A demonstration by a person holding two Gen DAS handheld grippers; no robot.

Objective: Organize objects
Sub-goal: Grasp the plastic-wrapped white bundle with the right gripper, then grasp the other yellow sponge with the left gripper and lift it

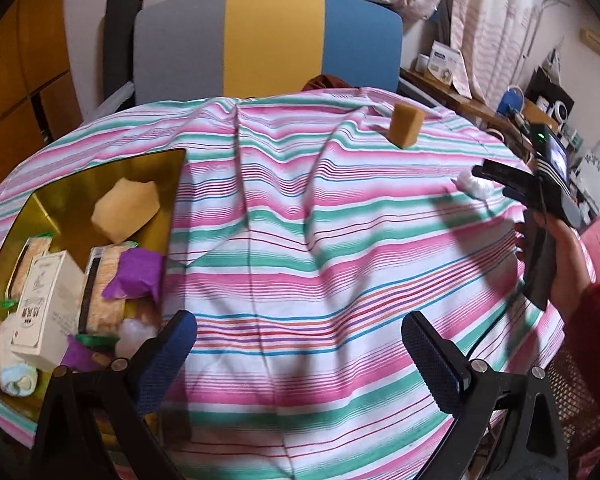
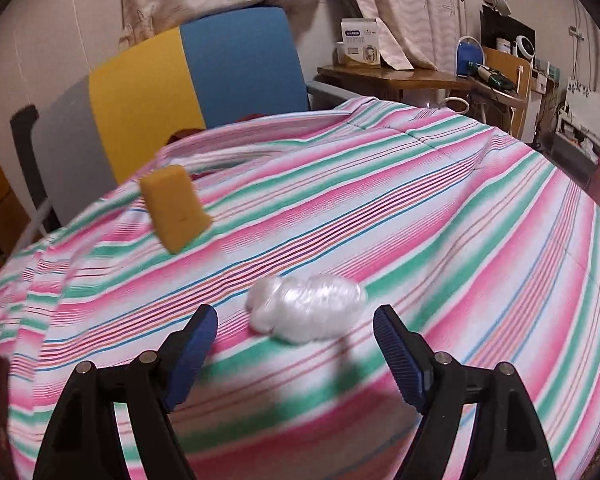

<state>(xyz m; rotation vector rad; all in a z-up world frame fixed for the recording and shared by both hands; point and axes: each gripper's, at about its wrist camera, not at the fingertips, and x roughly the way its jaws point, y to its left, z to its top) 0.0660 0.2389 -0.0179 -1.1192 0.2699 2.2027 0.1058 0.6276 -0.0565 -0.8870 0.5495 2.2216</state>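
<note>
A gold tray sits at the left of the striped tablecloth and holds a yellow sponge, a white carton, purple paper and other packets. My left gripper hangs open over bare cloth just right of the tray. Another yellow sponge stands at the far side. A white crumpled plastic wad lies just ahead of my right gripper, which is open and empty. In the left wrist view the right gripper is held by a hand.
A chair with grey, yellow and blue panels stands behind the table. A wooden side table with boxes and gadgets is at the back right. Curtains hang behind. The cloth is wrinkled and drapes over the table edges.
</note>
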